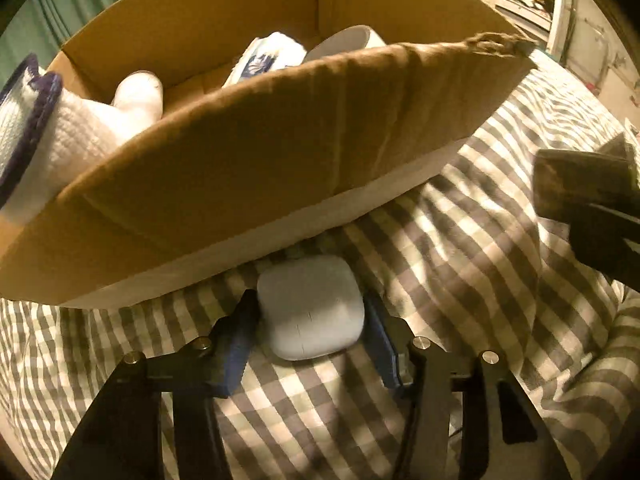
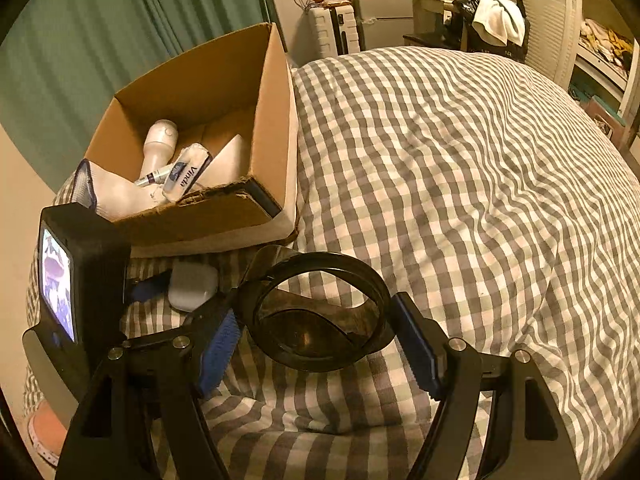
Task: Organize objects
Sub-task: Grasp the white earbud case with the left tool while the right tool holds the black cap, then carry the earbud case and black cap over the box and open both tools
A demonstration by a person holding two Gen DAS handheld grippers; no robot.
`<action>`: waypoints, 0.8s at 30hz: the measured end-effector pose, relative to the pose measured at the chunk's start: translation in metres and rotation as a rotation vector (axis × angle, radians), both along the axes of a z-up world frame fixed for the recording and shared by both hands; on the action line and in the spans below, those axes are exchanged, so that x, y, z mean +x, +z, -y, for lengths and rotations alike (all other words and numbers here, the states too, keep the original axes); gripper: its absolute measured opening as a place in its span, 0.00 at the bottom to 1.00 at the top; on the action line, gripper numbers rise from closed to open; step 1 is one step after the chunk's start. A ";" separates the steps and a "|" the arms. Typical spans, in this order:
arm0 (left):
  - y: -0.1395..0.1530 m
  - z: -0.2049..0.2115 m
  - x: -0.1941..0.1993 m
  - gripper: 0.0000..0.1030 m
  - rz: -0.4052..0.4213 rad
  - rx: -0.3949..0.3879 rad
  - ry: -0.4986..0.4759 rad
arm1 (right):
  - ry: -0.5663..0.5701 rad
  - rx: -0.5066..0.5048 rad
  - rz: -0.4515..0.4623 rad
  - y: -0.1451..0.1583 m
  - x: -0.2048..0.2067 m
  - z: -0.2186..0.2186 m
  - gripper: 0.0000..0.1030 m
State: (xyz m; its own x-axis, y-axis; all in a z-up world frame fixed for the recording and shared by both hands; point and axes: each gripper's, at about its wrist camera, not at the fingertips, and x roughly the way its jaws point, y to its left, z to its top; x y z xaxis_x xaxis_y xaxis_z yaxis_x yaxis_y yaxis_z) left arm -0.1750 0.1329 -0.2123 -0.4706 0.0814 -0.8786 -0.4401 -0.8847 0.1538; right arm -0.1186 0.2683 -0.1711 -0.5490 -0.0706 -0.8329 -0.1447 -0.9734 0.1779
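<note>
A white earbud case [image 1: 311, 307] lies on the checkered bed cover just in front of the cardboard box [image 1: 280, 168]. My left gripper [image 1: 310, 320] is shut on the case, with one blue pad against each side. The case also shows in the right wrist view [image 2: 192, 285]. My right gripper [image 2: 320, 336] is shut on black round sunglasses [image 2: 320, 312], low over the bed cover. The box [image 2: 224, 208] holds a white bottle [image 2: 160, 140], a Vinda tissue pack [image 2: 186, 176], a small tube and a white cloth.
The grey-and-white checkered bed cover [image 2: 460, 200] stretches to the right and far side. Green curtains [image 2: 100, 40] hang behind the box. A suitcase, a small fridge and shelves stand at the back of the room. The left device's body with a lit screen [image 2: 58, 280] sits at left.
</note>
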 end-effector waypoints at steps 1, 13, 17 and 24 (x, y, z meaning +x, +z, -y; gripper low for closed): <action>0.000 0.002 -0.001 0.52 0.005 0.014 0.000 | 0.000 0.001 0.003 -0.001 -0.001 0.000 0.71; 0.042 0.026 0.011 0.52 0.037 0.145 0.025 | 0.007 0.041 -0.027 0.015 0.010 0.008 0.71; 0.067 0.035 0.022 0.52 0.006 0.174 0.031 | 0.020 0.053 -0.055 0.031 0.020 0.016 0.71; 0.108 0.060 0.058 0.52 -0.070 0.204 0.068 | 0.051 0.072 -0.134 0.072 0.048 0.041 0.71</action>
State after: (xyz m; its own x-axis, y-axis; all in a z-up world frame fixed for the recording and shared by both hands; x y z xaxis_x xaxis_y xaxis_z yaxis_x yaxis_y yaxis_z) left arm -0.1171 0.0724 -0.1047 -0.5406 0.2199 -0.8121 -0.3732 -0.9278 -0.0028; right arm -0.0705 0.2276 -0.0993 -0.6524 -0.0443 -0.7566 -0.0743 -0.9897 0.1221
